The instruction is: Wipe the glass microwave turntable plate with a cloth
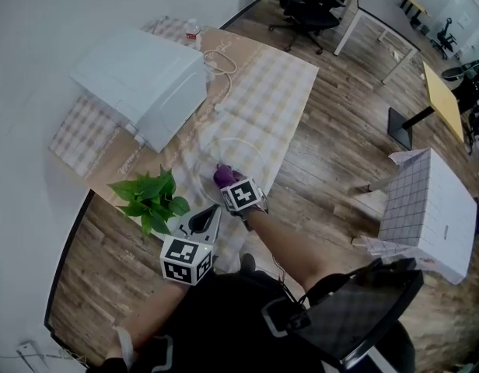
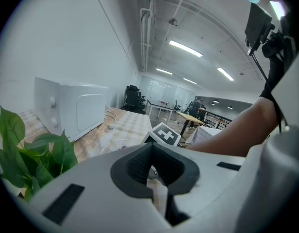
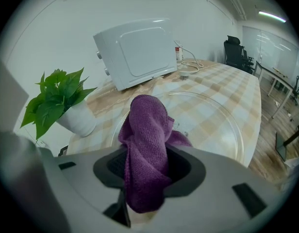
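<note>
purple cloth gripped over the glass plate, left gripper at its near rim

the right gripper [image 1: 230, 185] sits just below the middle of the head view, its jaws closed on a bunched purple cloth [image 1: 223, 176]. in the right gripper view the cloth [image 3: 146, 152] stands up out of the dark jaw pads in a folded wad and fills the space between them. the right forearm [image 1: 300, 249] reaches up from the lower right of the frame, nearly straight, with the marker cube on top of the gripper.

the glass plate [image 1: 253, 149] lies flat on the checked tablecloth [image 1: 277, 84] at the centre of the head view. the cloth is over its near, lower edge. in the right gripper view the plate [image 3: 222, 130] spreads out beyond the cloth, to the right of centre.

the left gripper [image 1: 211, 213] is lower left of the right one and close beside it. it points up the frame with its tip at the plate's lower-left rim. in the left gripper view [image 2: 153, 177] the jaws are drawn narrow, with only a sliver between the pads; i cannot tell whether the rim is pinched there. the left forearm [image 1: 155, 317] comes up from the bottom left.

a leafy plant [image 1: 151, 197] in a white pot stands just left of the plate. a white microwave [image 1: 143, 84] sits in the upper left.
</note>
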A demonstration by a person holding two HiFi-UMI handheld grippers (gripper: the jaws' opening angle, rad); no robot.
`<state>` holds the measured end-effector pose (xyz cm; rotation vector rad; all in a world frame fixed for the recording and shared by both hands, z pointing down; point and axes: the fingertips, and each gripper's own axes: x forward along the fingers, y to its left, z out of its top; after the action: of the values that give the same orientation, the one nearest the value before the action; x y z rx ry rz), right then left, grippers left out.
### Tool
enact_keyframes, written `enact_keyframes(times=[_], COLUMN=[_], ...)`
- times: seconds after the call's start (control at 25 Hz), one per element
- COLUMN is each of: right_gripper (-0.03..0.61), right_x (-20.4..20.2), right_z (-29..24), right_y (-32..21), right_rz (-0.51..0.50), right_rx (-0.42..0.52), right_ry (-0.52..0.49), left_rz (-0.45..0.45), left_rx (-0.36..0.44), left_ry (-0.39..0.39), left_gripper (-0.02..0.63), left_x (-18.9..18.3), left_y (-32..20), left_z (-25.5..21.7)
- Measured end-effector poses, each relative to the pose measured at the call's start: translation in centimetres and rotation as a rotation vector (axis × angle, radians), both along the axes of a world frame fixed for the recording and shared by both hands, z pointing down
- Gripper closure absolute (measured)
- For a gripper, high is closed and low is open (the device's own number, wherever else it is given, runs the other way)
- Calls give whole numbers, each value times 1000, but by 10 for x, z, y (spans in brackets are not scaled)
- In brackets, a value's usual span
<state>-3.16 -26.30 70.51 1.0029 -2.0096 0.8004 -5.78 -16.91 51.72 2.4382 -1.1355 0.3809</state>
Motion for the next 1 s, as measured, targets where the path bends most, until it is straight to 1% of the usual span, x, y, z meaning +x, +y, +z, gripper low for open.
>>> enact_keyframes(times=[0.2, 0.36, 0.48, 0.64, 1.0], right_gripper=[405, 405, 403, 402, 400], right_x=[18, 25, 38, 51, 75], right_z=[1, -2, -2, -3, -4], right_y=[11, 21, 26, 34, 45], right_rz=[22, 31, 41, 47, 68], right_rx=[-5, -15, -15, -23, -26], right_ry=[3, -20, 12, 20, 40], left_rz=[-6, 13, 24, 32, -9], left_rx=[10, 23, 22, 13, 14], left_ry=[-8, -14, -10, -13, 0], left_gripper=[611, 611, 611, 611, 612], left_x=[5, 17, 23, 28, 19], left_y=[5, 10, 12, 13, 8], left_z=[-3, -6, -7, -6, -6])
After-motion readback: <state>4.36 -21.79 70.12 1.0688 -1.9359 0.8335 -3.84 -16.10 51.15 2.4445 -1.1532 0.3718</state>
